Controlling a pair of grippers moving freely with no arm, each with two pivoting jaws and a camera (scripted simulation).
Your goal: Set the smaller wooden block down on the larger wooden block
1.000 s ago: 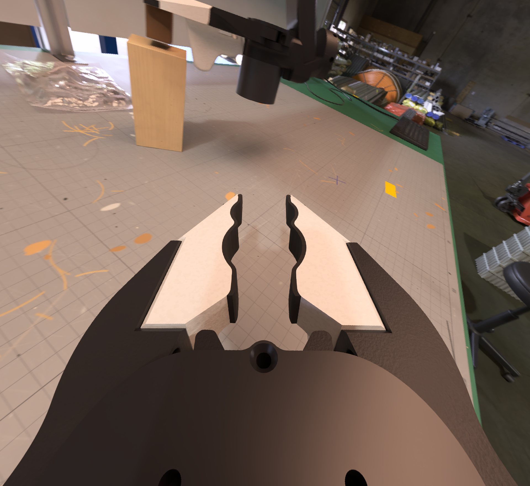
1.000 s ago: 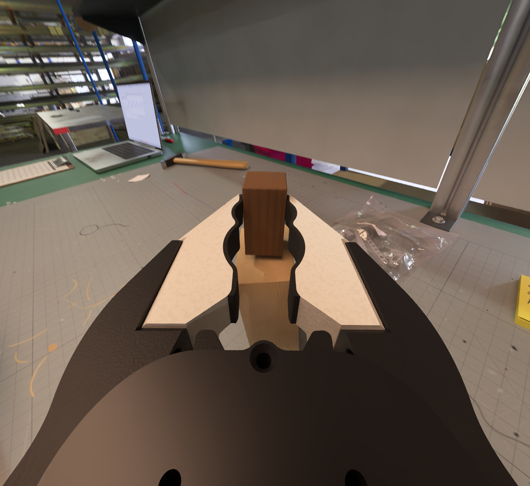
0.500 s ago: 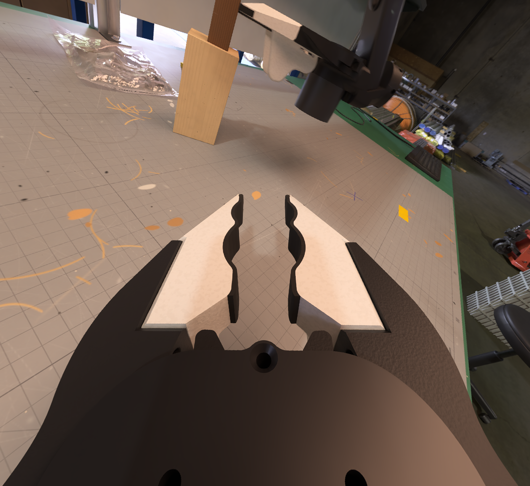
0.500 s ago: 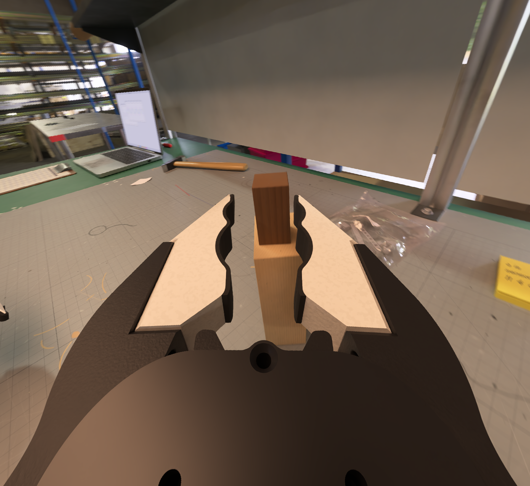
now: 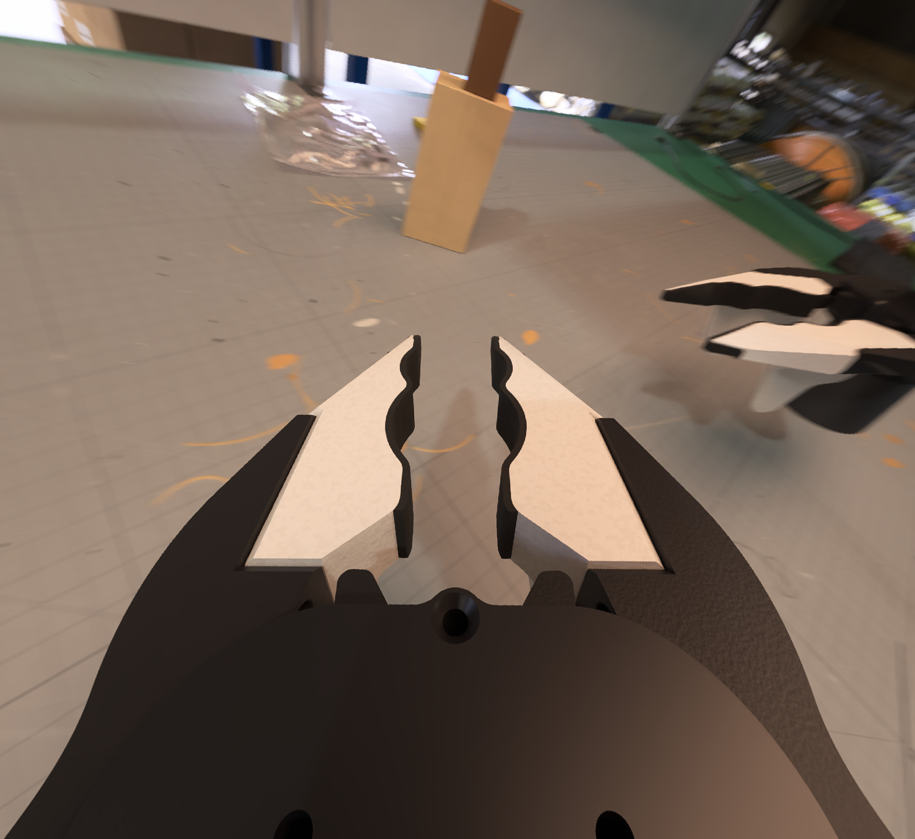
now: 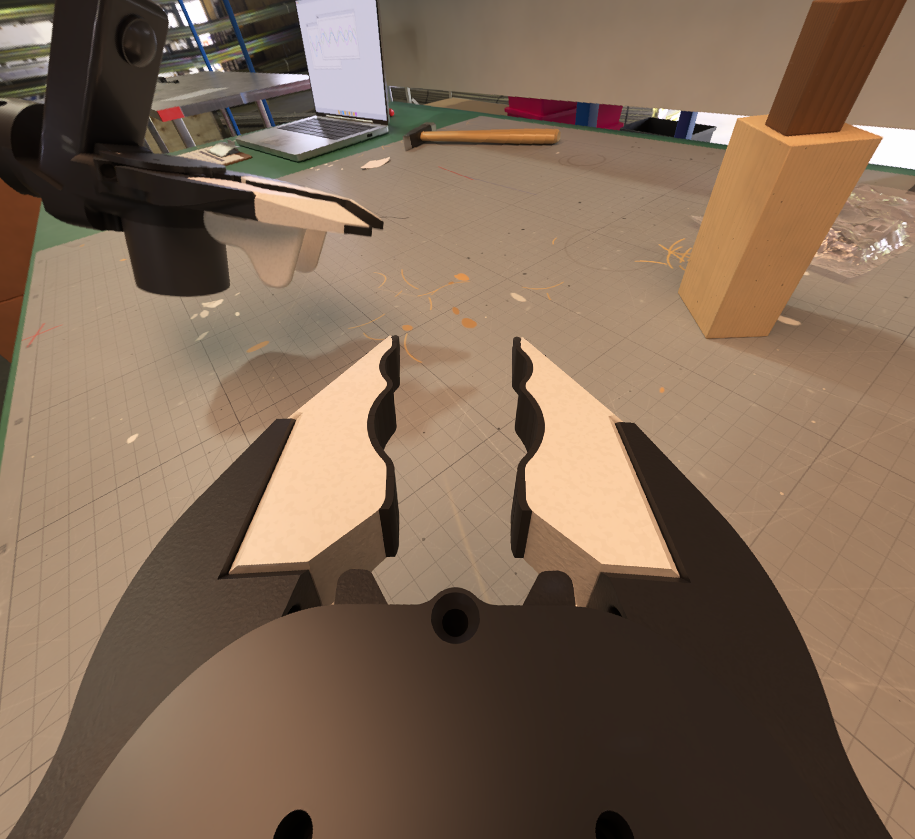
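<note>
Only the right wrist view shows a laptop (image 6: 341, 72) and hammer (image 6: 487, 137) on the desk (image 6: 544, 231). The smaller block (image 6: 837, 65) stands on the larger block (image 6: 772, 231). The right gripper (image 6: 454, 344) has its jaws wide, the left gripper (image 5: 455, 343) narrower; both hold nothing.

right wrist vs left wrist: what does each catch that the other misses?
Only the right wrist view shows the open laptop and the hammer at the mat's far edge. Only the left wrist view shows the metal post behind the plastic bag. Both show the smaller wooden block standing on the larger wooden block, released, plus the bag, the left gripper and right gripper, both open and empty.
</note>
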